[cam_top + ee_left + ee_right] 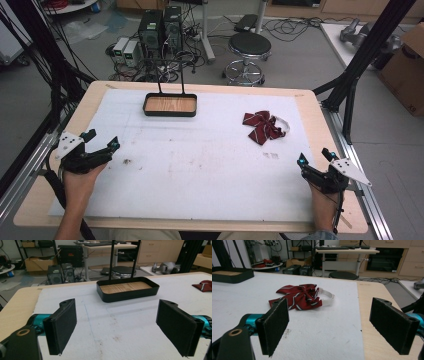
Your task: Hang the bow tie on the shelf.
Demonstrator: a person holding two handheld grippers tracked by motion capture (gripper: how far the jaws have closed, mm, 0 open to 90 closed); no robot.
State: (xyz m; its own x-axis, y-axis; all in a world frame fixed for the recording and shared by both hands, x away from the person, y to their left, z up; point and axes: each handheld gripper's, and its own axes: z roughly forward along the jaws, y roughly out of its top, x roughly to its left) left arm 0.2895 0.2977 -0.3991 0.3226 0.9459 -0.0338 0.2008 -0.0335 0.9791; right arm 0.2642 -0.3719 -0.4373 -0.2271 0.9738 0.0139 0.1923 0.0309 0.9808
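Black tray [170, 111] with wooden floor and red striped bow tie [262, 126], well apart on white mat [200, 170].

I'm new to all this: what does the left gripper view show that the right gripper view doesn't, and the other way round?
Left gripper view alone: the whole black tray, wooden floor and two upright rods included, straight ahead between the left tool and its wide-apart jaws.

Right gripper view alone: the whole dark red striped bow tie with its white strap, lying ahead of the open right tool.

Both: the white mat, the wooden table edge, a round stool beyond the table, and a partial glimpse of the other view's object at the frame edge.
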